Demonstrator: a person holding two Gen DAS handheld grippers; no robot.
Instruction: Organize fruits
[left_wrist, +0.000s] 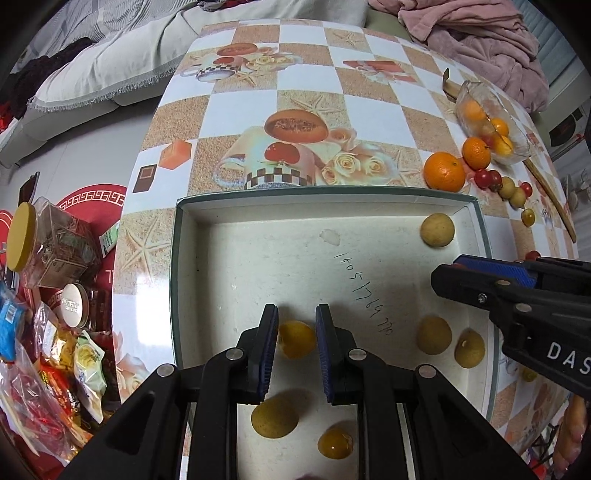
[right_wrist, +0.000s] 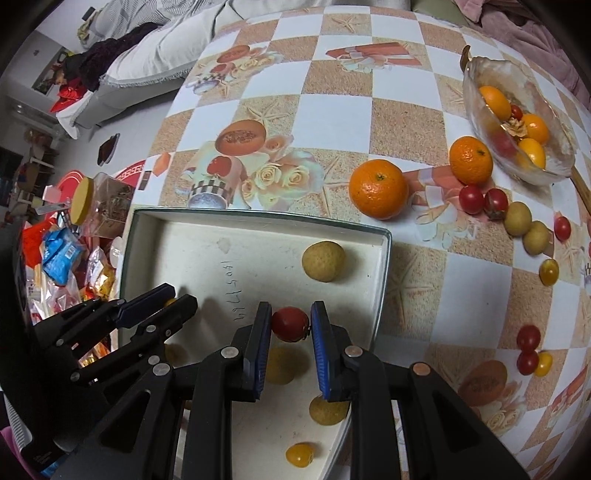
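Note:
A shallow white box (left_wrist: 369, 195) (right_wrist: 258, 218) lies on the checkered table. It holds several tan longans (left_wrist: 437, 229) (right_wrist: 323, 261) and yellow cherry tomatoes (left_wrist: 335, 442) (right_wrist: 299, 454). My left gripper (left_wrist: 296, 323) stands over the box with a yellow tomato (left_wrist: 296, 338) between its pads; the jaws sit close on it. My right gripper (right_wrist: 290, 321) is shut on a red cherry tomato (right_wrist: 290, 324), held above the box. It also shows in the left wrist view (left_wrist: 484, 280). Two mandarins (right_wrist: 378, 188) (right_wrist: 471, 160) lie outside the box.
A glass bowl (right_wrist: 476, 96) with oranges and tomatoes stands at the right. Loose red tomatoes (right_wrist: 471, 199), longans (right_wrist: 518, 218) and yellow tomatoes (right_wrist: 548, 271) lie on the table near it. Snack bags and jars (left_wrist: 44, 280) sit on the floor at the left.

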